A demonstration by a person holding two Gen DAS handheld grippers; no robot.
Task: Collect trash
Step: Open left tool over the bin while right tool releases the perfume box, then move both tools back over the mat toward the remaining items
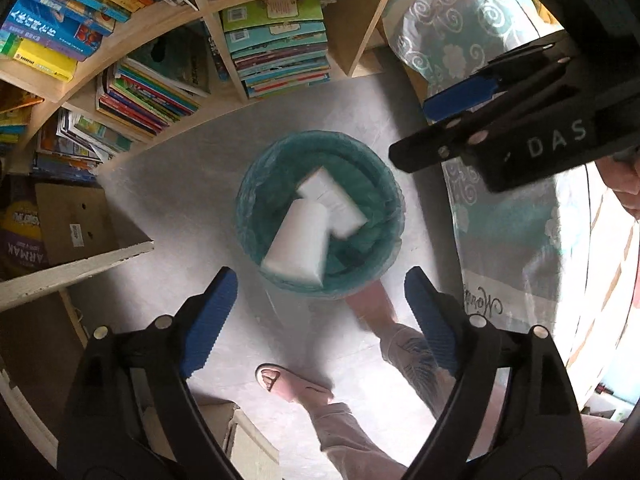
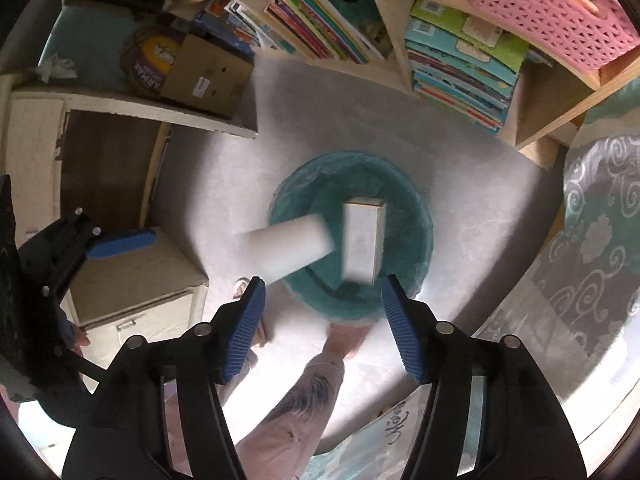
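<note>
A round bin with a teal liner stands on the grey floor, right below both grippers. Two white box-shaped pieces are over or in its mouth, both blurred. In the left wrist view one piece lies across the near side and the other sits behind it. My left gripper is open above the bin, with nothing between its blue pads. In the right wrist view my right gripper is open too. One white piece hangs across the bin's left rim and the other stands inside.
A wooden bookshelf full of books runs behind the bin. A cardboard box and a low cabinet are on the left. A patterned cloth hangs on the right. The person's feet in pink slippers stand just in front of the bin.
</note>
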